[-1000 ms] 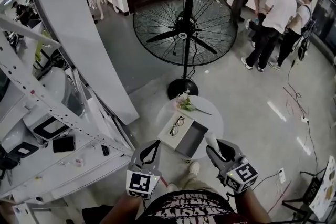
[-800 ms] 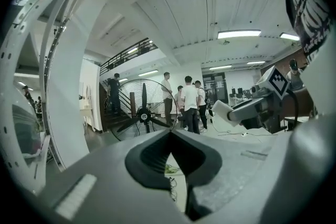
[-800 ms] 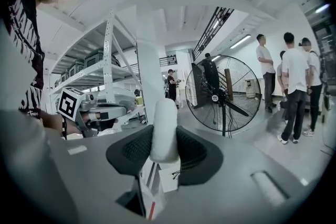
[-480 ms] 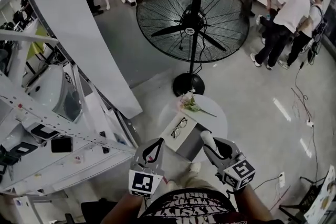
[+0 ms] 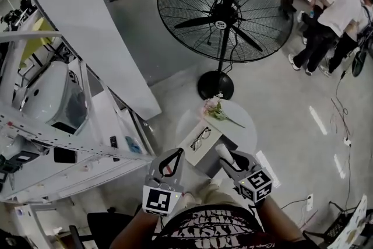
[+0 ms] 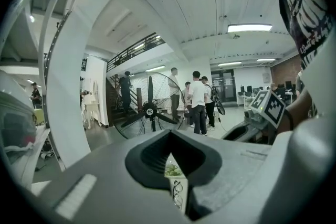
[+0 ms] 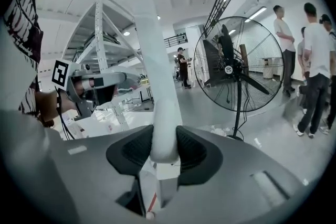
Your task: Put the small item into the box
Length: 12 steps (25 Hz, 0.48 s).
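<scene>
**A:** Right, tools first. What do we enter?

**B:** Item one, right gripper (image 5: 229, 161) (image 7: 164, 152): jaws partly closed and clamped on a white cylinder (image 5: 223, 153) (image 7: 160, 86), which stands up out of the pads. Item two, left gripper (image 5: 176, 153) (image 6: 170, 136): jaws together, nothing between them.

**A:** And the destination?

**B:** One flat box (image 5: 214, 153) on the small round table (image 5: 246, 125), just beyond both grippers. Its white half carries a pair of eyeglasses (image 5: 200, 138). The dark half lies to the right, nearer our loaded gripper. We cannot tell which half is the tray. A sprig of flowers (image 5: 213, 109) lies at the table's far edge.

**A:** Handling note for this step?

**B:** We judge it to be the carry-in. We should bring the cylinder over the box, lower it close to the bottom, then ease the jaws apart. It is round, so it may roll if laid on its side. We should also keep clear of the eyeglasses.

**A:** Clearances?

**B:** The table rim is near the box on every side, so a release near it risks the floor. A floor fan (image 5: 224, 9) stands just past the far rim and white shelving (image 5: 87, 148) crowds the left. We have open floor to the right. A group of people (image 5: 341, 14) is at far right, well apart.
</scene>
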Available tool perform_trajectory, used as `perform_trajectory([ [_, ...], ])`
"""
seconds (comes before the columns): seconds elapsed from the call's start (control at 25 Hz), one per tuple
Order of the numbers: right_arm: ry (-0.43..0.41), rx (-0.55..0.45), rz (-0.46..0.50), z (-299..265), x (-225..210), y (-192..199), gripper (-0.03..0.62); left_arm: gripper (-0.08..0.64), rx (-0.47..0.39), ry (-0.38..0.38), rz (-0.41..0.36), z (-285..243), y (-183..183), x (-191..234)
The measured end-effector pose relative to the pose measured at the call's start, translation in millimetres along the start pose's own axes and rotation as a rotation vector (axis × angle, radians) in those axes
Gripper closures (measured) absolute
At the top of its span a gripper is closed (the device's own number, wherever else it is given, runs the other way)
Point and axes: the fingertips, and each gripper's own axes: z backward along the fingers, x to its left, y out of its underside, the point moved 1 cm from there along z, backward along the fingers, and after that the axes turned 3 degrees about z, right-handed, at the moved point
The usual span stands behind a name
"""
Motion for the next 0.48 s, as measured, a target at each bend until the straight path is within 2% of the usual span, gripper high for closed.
perform_trajectory([
  [0.16,-0.028,0.066,-0.003,-15.2,-9.1,24.6,0.43,0.56,0.015,-0.021,-0.008,-6.5,-0.4,0.0],
  [0.32,-0.026,0.113,-0.018,-31.7,-25.8,48.4,0.43,0.56,-0.015,-0.033,-0.011,-14.1,-8.4,3.5],
  [0.48,-0.026,0.16,-0.034,-46.1,-36.6,74.5,0.43,0.56,-0.007,-0.054,-0.012,-15.1,-6.3,7.1],
])
